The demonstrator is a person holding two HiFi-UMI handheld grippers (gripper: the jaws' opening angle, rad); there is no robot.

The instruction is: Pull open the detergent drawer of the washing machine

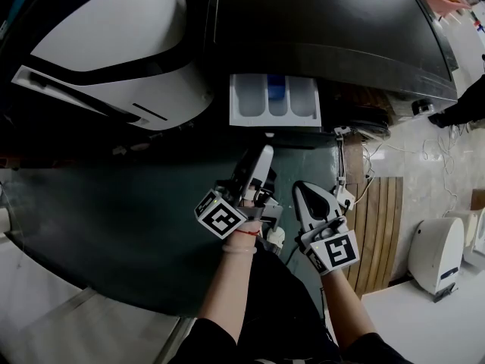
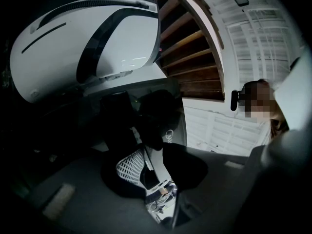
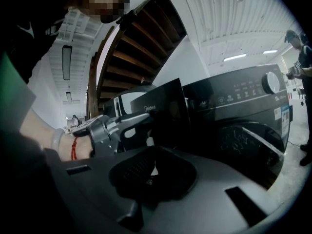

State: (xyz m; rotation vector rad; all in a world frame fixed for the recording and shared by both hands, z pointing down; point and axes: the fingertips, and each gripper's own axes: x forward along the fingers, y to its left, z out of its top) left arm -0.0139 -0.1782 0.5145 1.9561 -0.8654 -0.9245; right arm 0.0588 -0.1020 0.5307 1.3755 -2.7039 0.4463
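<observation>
The dark washing machine [image 1: 326,29] fills the top of my view, its flat lid running off to the right. To its left stands a rounded white appliance with black bands [image 1: 114,36]. On the floor at the washer's right front lies a slatted wooden mat [image 1: 377,226], and further right of that sits a small white unit [image 1: 436,252].

The detergent drawer [image 1: 275,101] stands out from the upper left of the washer's front. It is open toward me, with three pale compartments showing and something blue in the middle one.

My left gripper [image 1: 263,158] hangs just in front of the drawer, its tips pointing at it but not touching. Its jaws stand apart with only floor showing through the gap, and nothing is between the pads.

My right gripper [image 1: 305,197] is beside the left one, a little further from the washer and toward its door side. Its jaws are together, with just a thin sliver of light between the pads, and they hold nothing.

A red cord [image 1: 242,235] circles my left wrist.
</observation>
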